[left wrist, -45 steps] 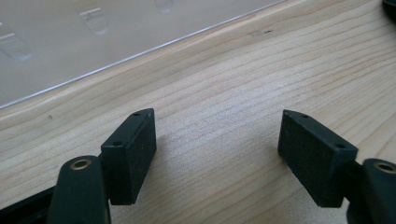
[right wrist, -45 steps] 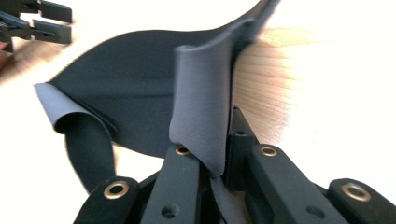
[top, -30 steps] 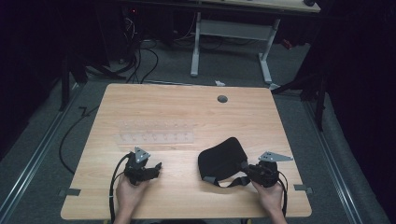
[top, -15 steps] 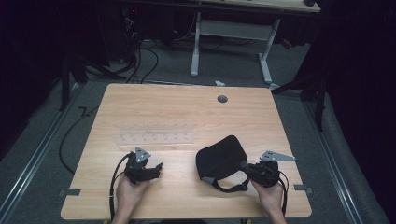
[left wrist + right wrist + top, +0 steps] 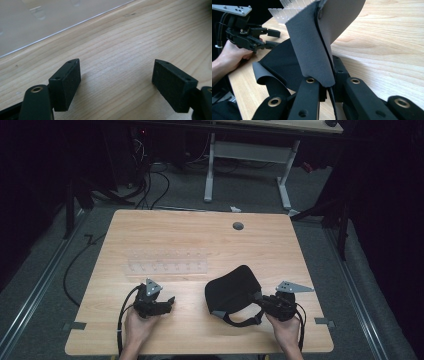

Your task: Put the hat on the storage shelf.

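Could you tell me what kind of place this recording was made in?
Probably a lab or workshop set up for recording. A bare wooden table stands on grey carpet, cables trail across the floor behind it, and a white-legged desk stands beyond in a dark room.

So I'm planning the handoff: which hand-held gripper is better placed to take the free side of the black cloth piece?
Left. The left hand-held gripper is open and empty, beside the black cloth piece. The right hand-held gripper is already shut on its edge.
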`<move>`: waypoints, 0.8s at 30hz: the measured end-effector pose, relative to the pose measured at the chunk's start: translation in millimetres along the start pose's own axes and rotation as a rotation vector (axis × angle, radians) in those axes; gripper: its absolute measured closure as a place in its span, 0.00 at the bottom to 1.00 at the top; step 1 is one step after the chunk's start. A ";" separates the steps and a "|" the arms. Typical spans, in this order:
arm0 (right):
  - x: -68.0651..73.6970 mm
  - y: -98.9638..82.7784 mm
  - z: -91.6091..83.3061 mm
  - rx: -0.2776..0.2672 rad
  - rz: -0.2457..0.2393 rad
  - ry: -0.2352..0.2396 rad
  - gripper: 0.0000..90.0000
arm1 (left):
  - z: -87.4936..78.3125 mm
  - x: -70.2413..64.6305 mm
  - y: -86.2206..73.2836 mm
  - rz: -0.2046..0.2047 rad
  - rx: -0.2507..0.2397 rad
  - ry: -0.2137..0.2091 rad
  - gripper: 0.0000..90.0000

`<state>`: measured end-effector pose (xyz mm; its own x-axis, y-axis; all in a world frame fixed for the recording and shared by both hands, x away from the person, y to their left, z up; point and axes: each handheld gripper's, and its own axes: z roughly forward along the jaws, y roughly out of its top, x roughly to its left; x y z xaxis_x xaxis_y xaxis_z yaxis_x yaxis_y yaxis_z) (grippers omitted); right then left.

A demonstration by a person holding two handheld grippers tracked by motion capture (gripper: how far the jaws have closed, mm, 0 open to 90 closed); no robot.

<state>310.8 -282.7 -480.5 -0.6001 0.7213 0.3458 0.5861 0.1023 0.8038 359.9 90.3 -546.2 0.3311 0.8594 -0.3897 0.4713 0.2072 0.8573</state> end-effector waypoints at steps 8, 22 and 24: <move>3.7 0.3 2.5 -0.013 0.014 0.028 0.95 | -14.3 -20.6 -2.3 0.027 0.004 -0.128 0.26; 13.7 4.0 11.2 0.004 0.010 0.062 0.96 | -27.0 -59.9 -3.1 0.092 0.011 -0.281 0.26; 15.3 5.5 11.9 0.003 0.004 0.068 0.96 | -29.3 -66.0 -1.8 0.106 0.007 -0.302 0.27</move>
<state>311.4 -262.9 -476.6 -0.6334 0.6733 0.3815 0.5904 0.1016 0.8007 313.2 46.9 -512.2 0.6060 0.6980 -0.3816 0.4267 0.1197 0.8965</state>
